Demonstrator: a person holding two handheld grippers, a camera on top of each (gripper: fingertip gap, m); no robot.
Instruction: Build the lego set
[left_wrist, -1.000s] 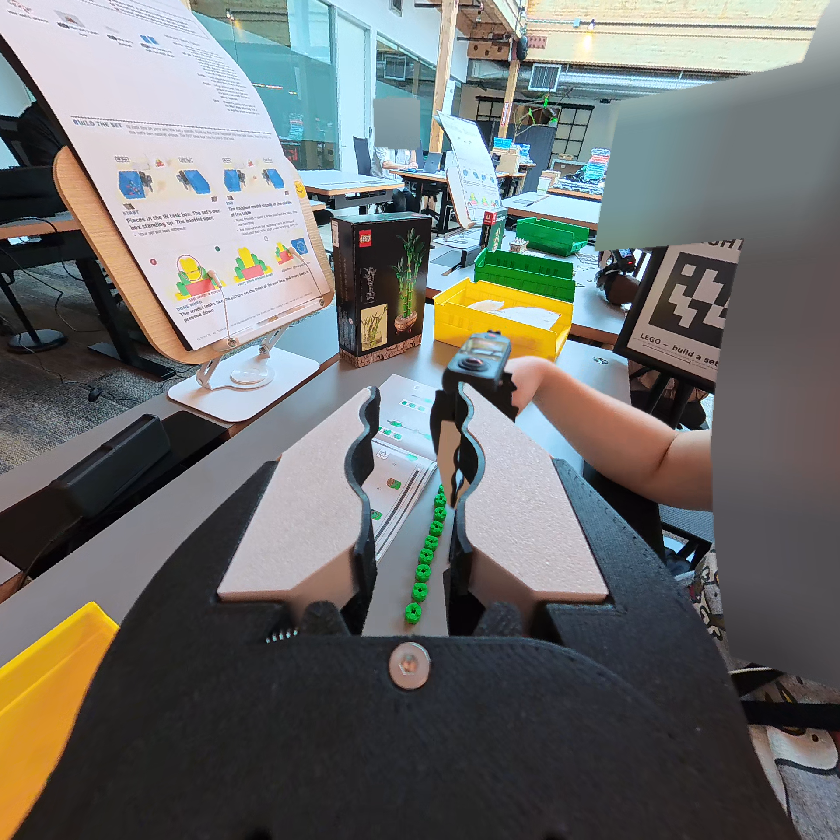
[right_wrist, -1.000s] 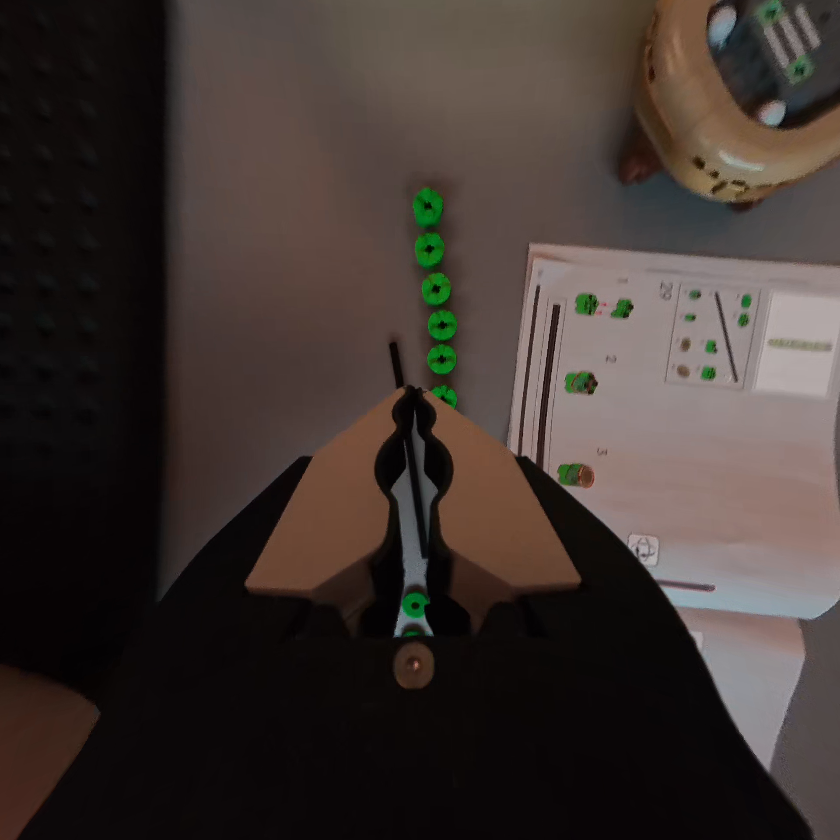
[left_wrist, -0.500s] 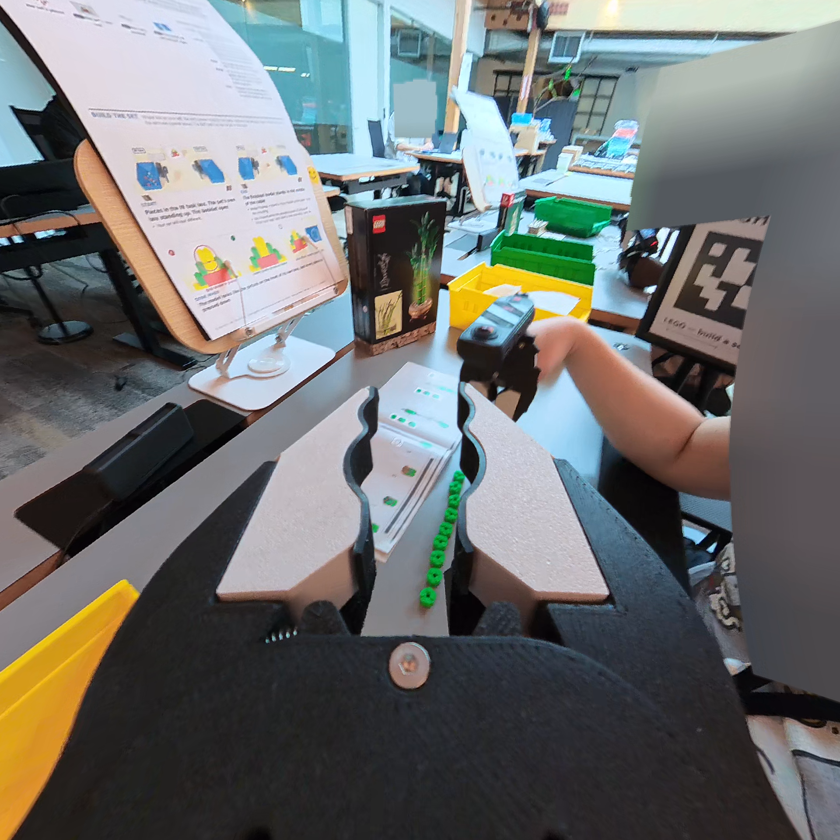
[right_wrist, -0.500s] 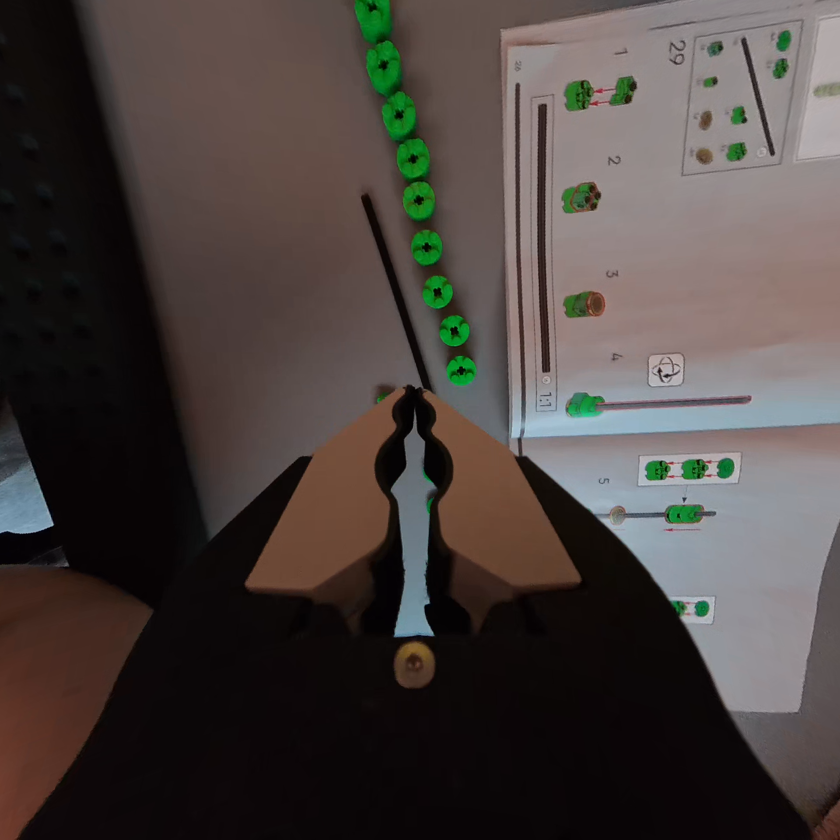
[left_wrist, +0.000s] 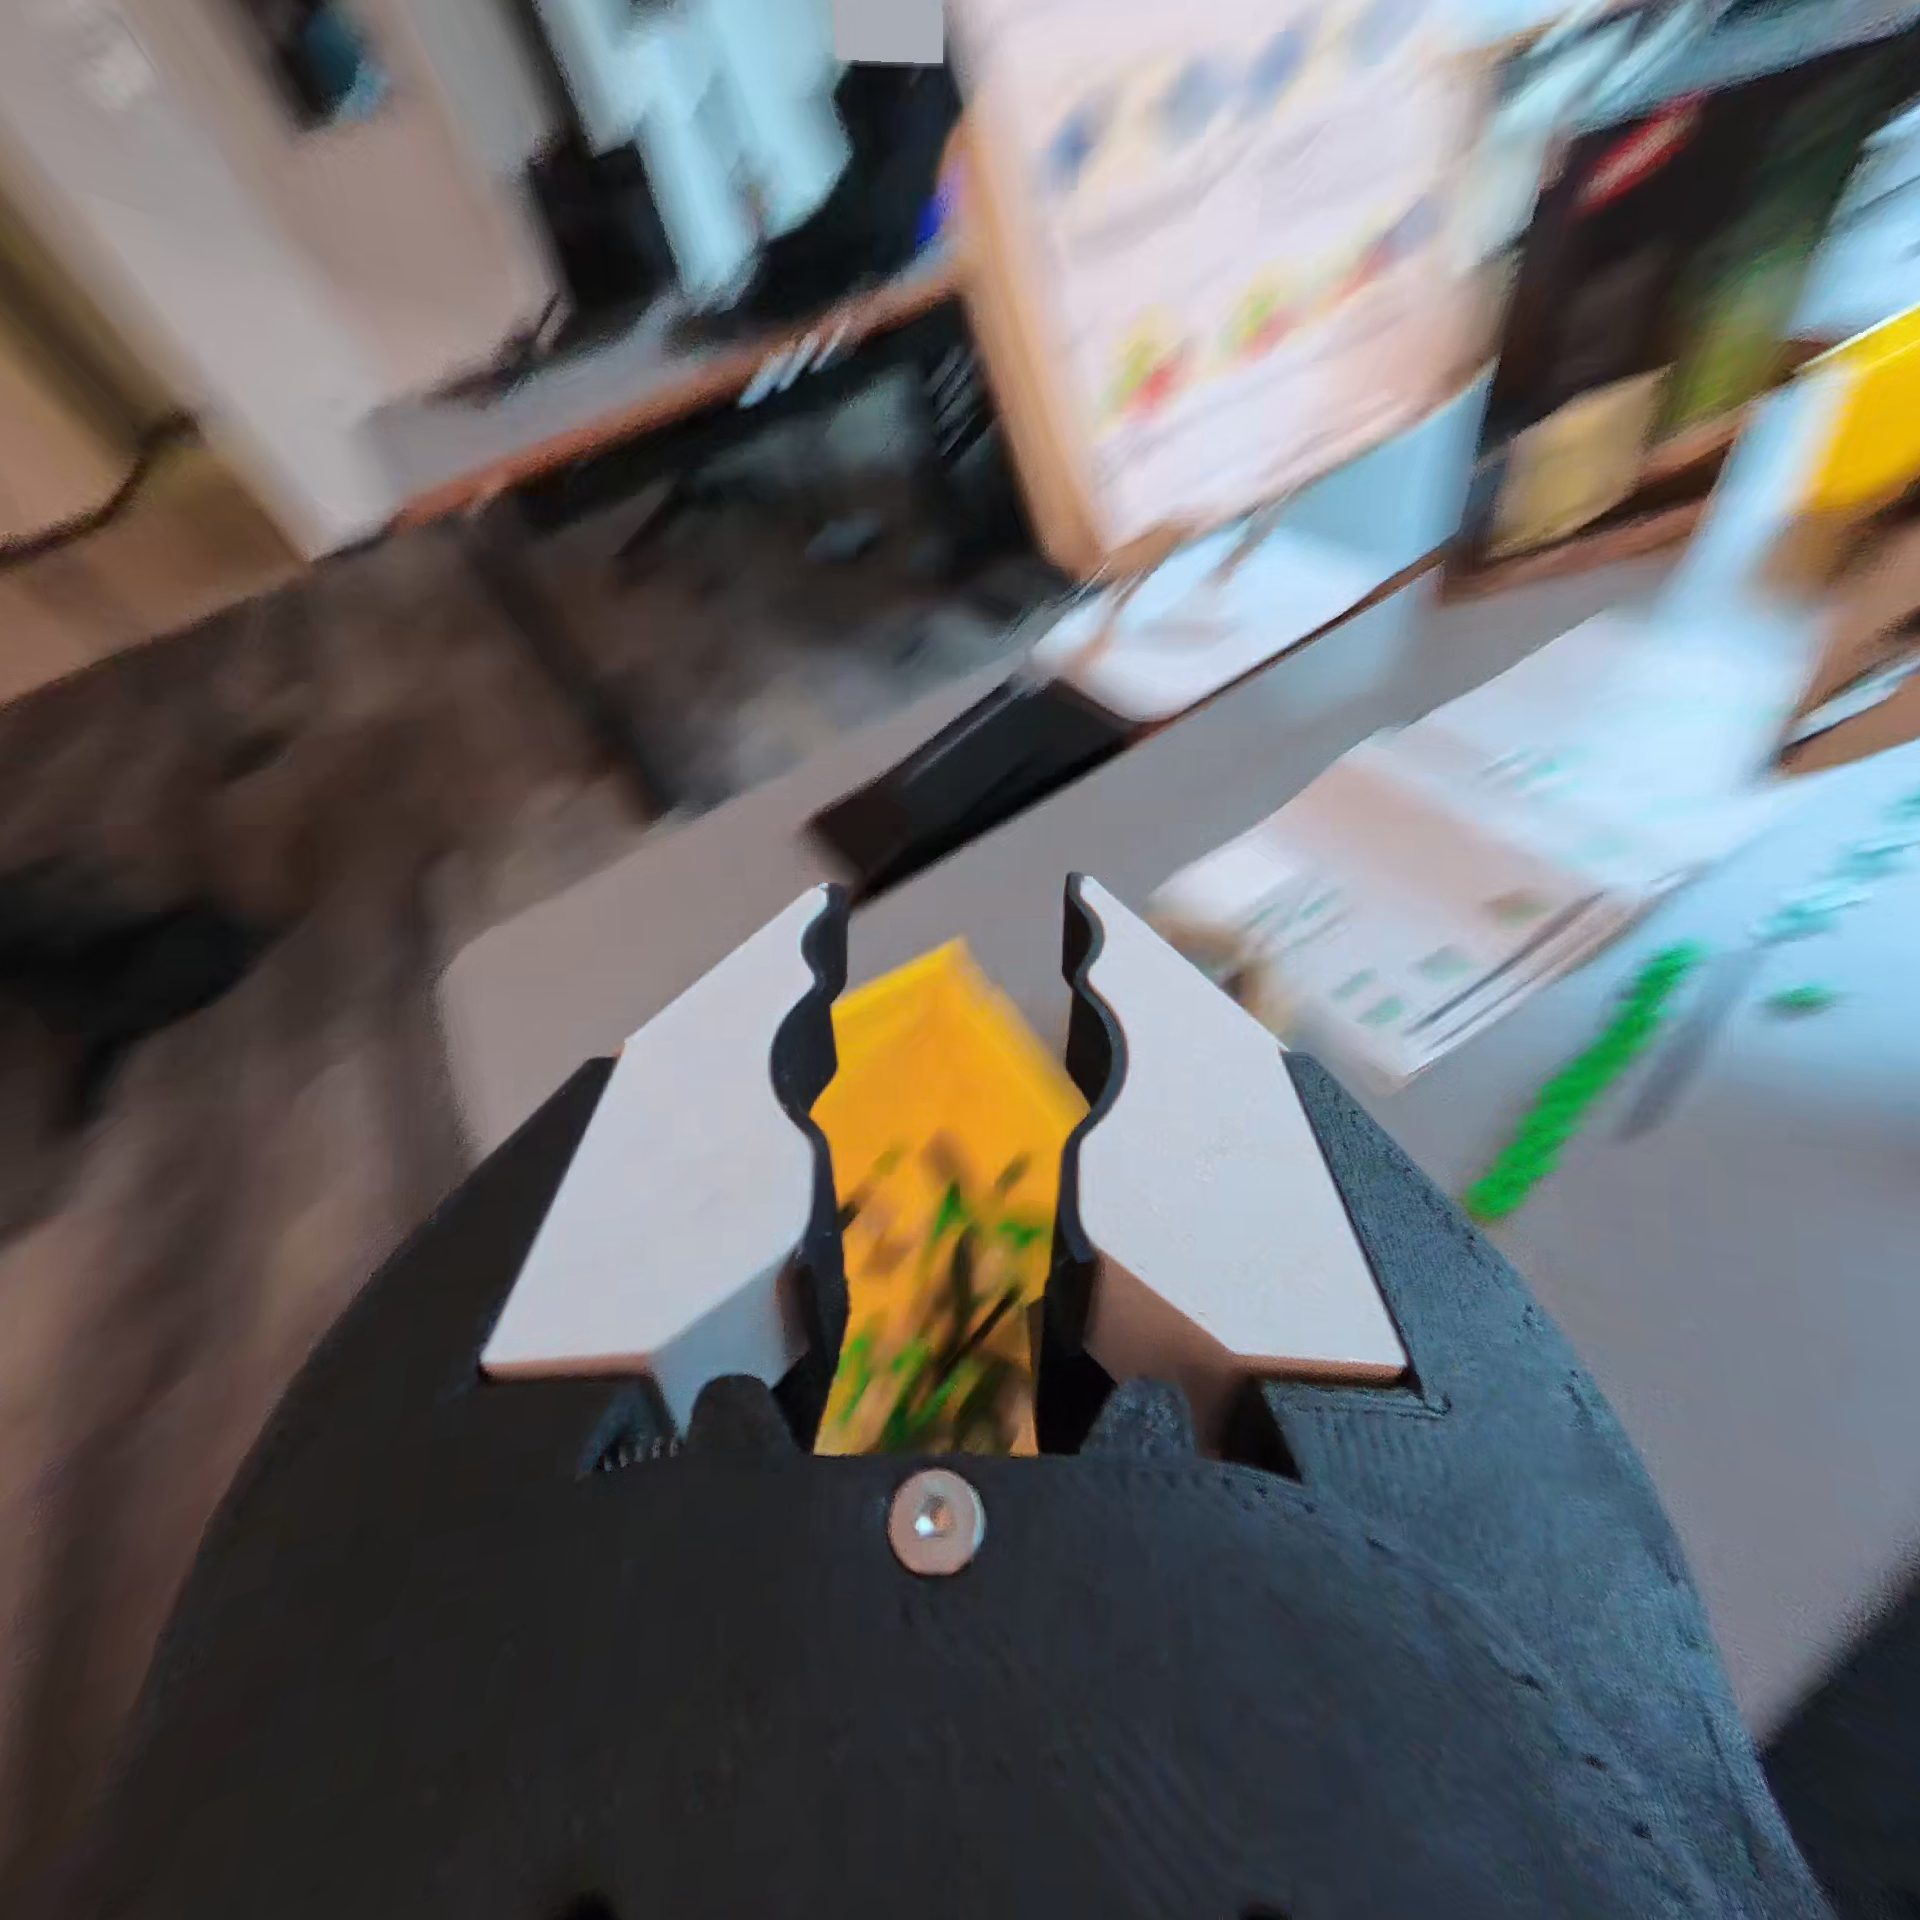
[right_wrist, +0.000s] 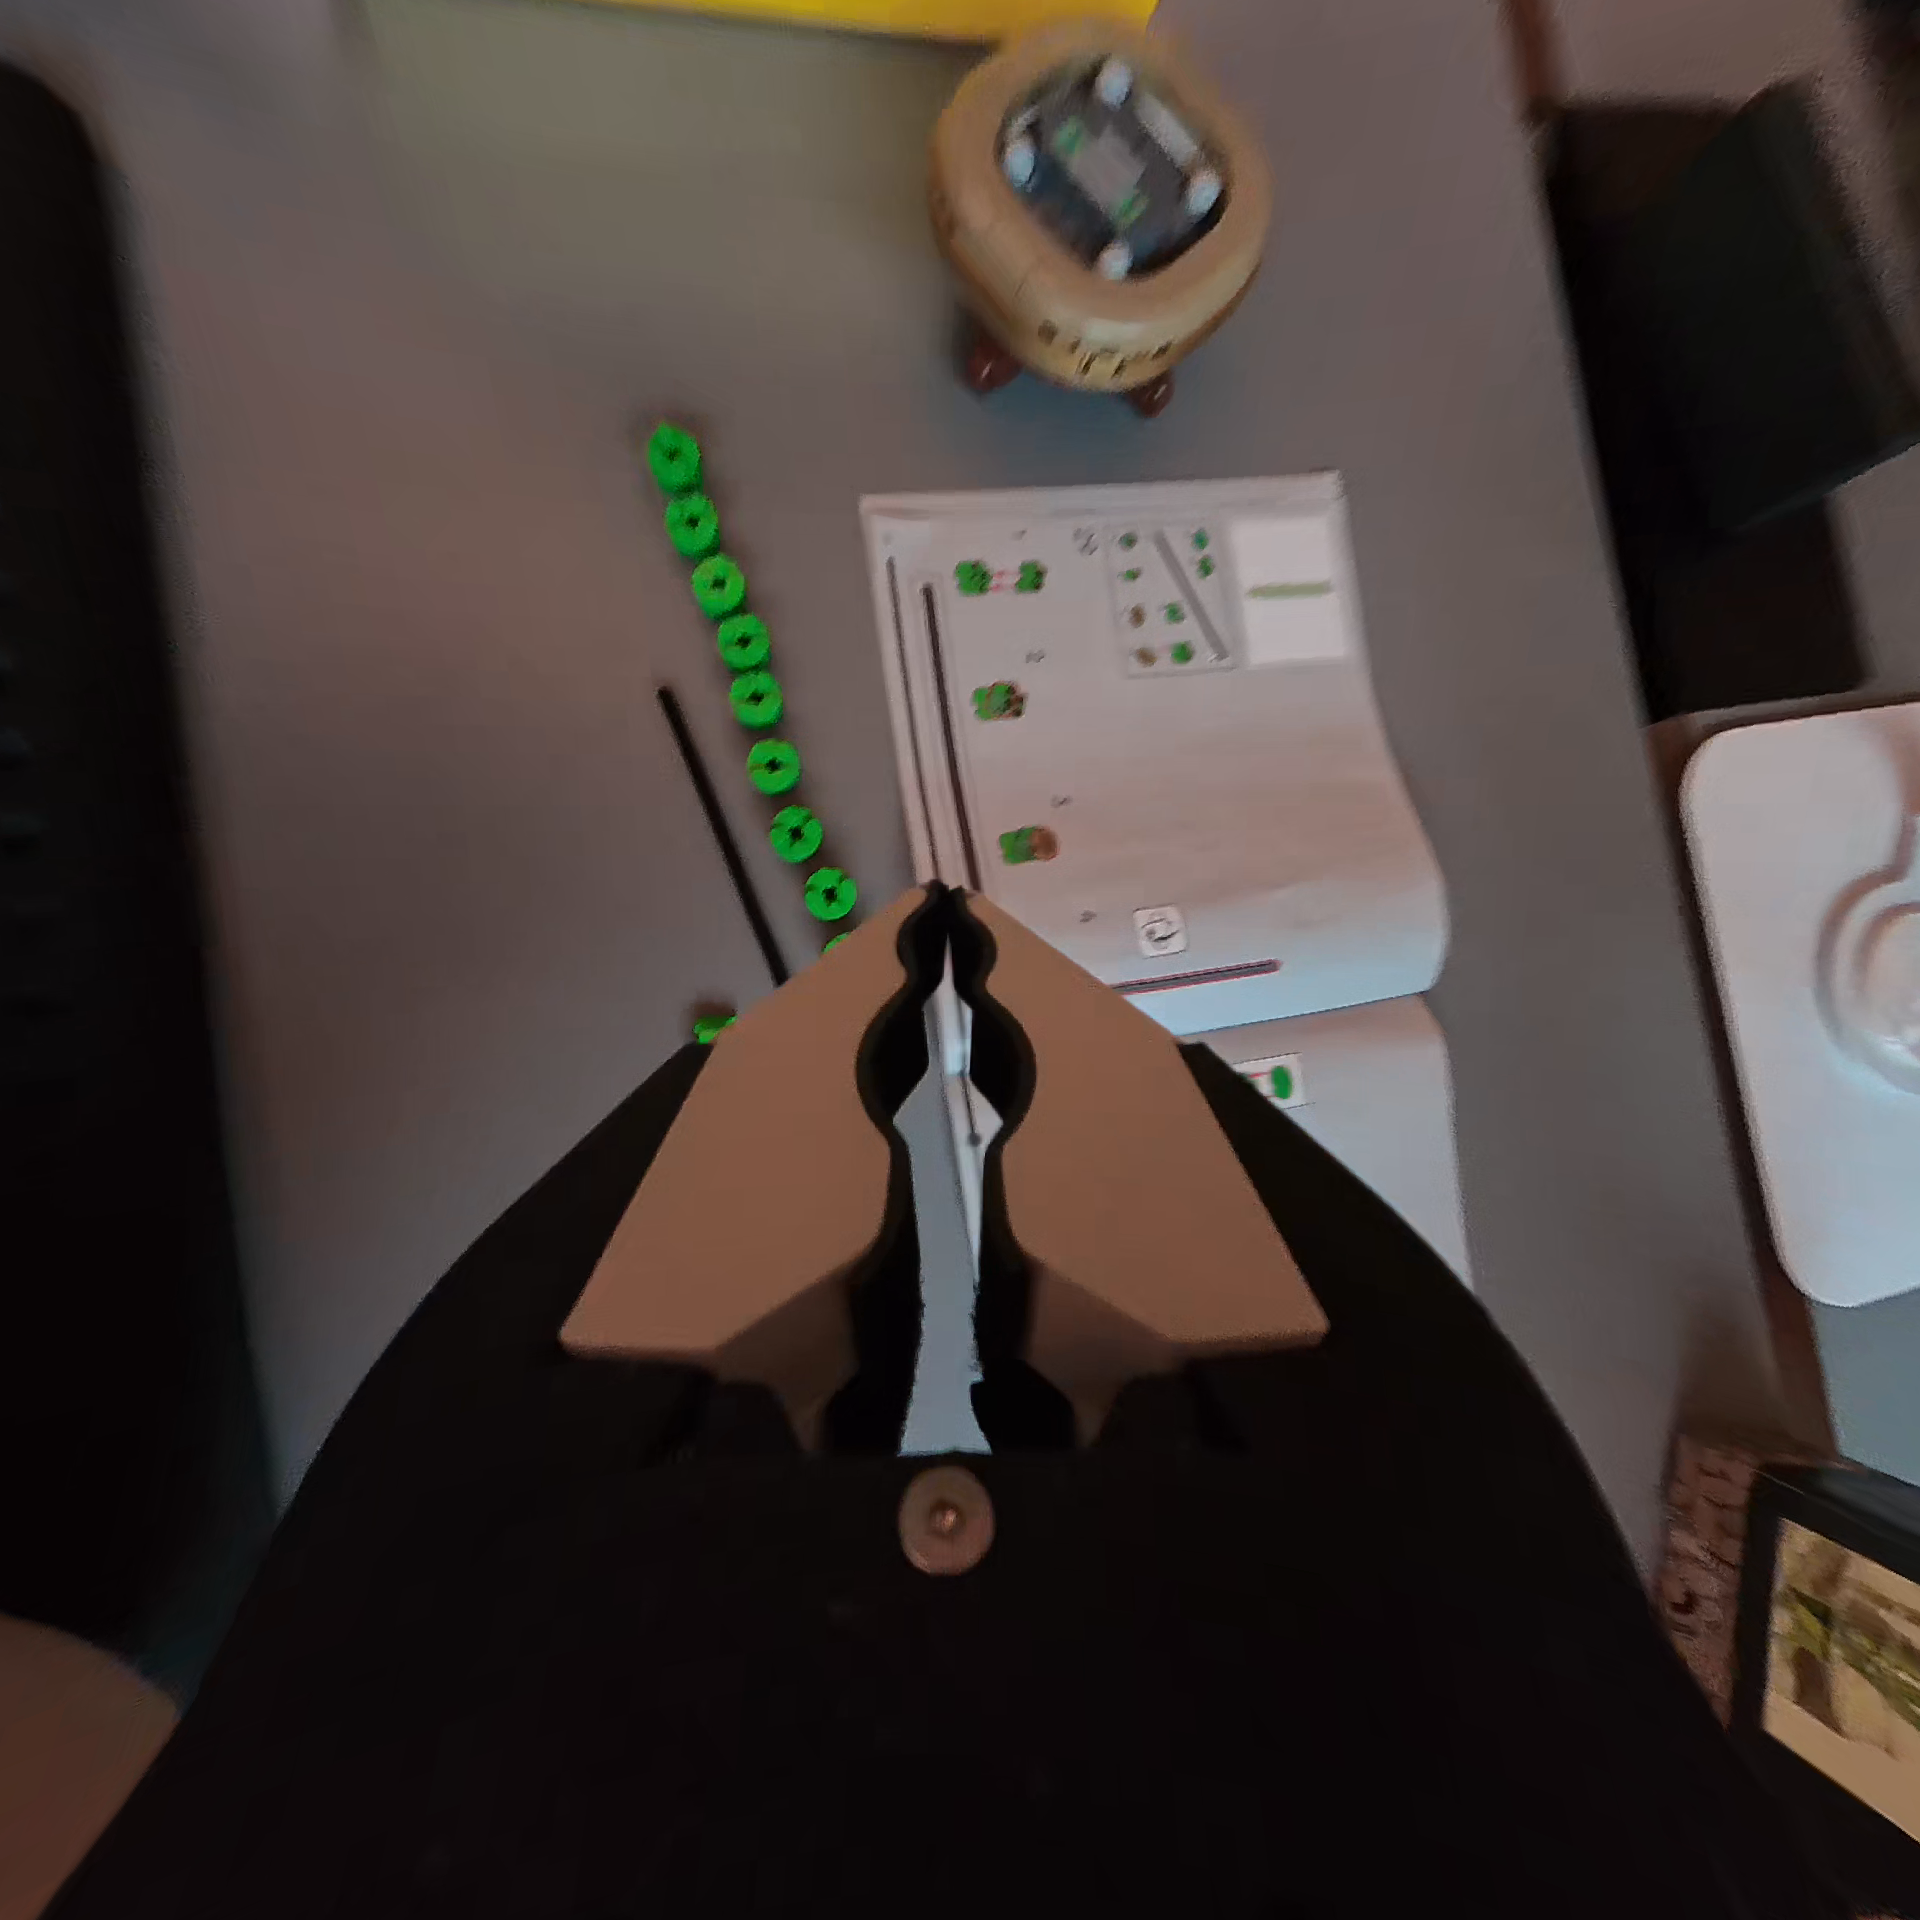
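Grey tabletop (left_wrist: 1039, 831) and office smear badly in the left wrist view; little beyond the claw is sharp. Left gripper (left_wrist: 951, 904) tilts down with its jaws spread wide and empty; a yellow bin (left_wrist: 935, 1049) of blurred green pieces shows in the gap. A green bead row (left_wrist: 1579, 1081) lies off to its right. In the right wrist view, right gripper (right_wrist: 943, 896) points straight down, tips pressed together, nothing visible between them. Green round bricks (right_wrist: 753, 675) and a thin black axle (right_wrist: 717, 831) lie ahead-left, an instruction booklet (right_wrist: 1195, 748) ahead-right, a tan pot (right_wrist: 1101, 208) beyond, cut-off table edges at both sides.
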